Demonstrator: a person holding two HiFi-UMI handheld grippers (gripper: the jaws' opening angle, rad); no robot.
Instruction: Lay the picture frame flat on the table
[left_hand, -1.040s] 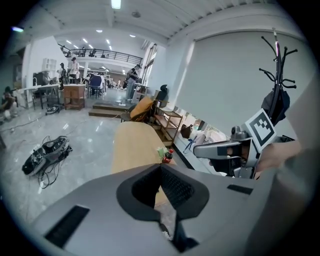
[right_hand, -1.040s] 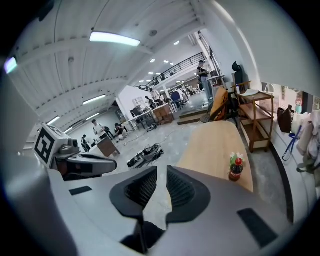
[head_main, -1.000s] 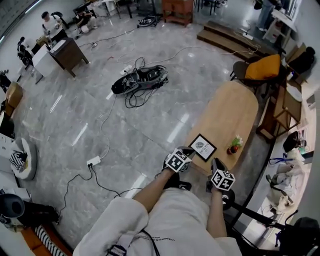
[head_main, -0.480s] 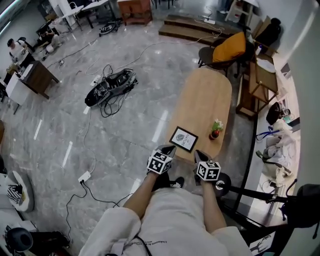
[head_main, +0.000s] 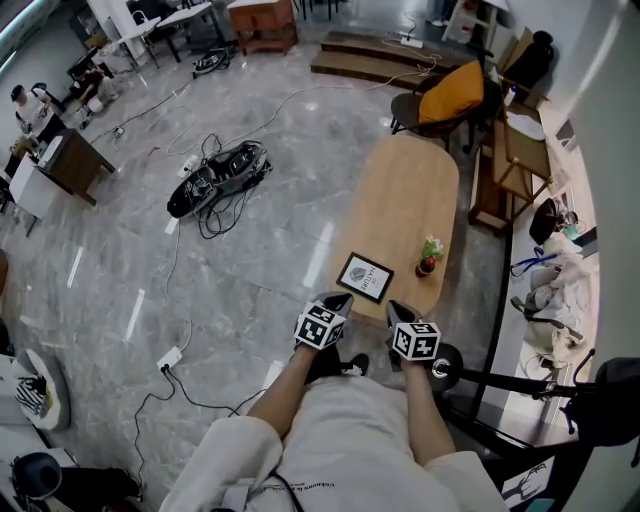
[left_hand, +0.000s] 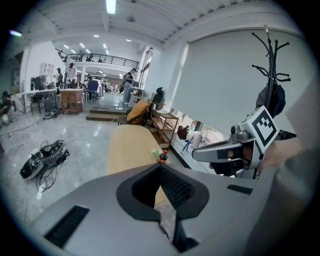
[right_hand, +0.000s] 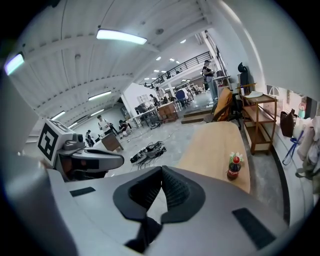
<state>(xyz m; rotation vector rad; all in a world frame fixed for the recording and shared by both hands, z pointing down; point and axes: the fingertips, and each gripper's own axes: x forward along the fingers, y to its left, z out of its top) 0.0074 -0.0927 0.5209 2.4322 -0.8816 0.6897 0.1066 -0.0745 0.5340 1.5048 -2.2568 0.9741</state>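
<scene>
Seen from the head camera, a person holds 2 tools over the near end of a long wooden bench (head_main: 405, 190).

At the left, the left tool (head_main: 337, 299) is clenched. The left gripper view shows its ribbed pads pressed together with nothing between them.

Just ahead of the left tool and slightly to its right, the picture frame (head_main: 365, 277) lies on the bench near the edge. It looks flat and face up, a dark rim around a white mat, so the task appears done. Neither tool touches it. In both gripper views the frame is hidden behind the tool's own body.

The right tool (head_main: 394, 308) sits just behind the frame's right corner. Its jaws have just been closing and meet on nothing, as the right gripper view shows.

Further right, ahead of the right tool, a small bottle (head_main: 428, 260) stands on the bench near the frame.

The frame is probably light and stiff. Its smooth rim could slip, and the front pane may be fragile. If it must be moved again, it is best pinched across the rim at 2 opposite edges, keeping the pads off the pane.
</scene>
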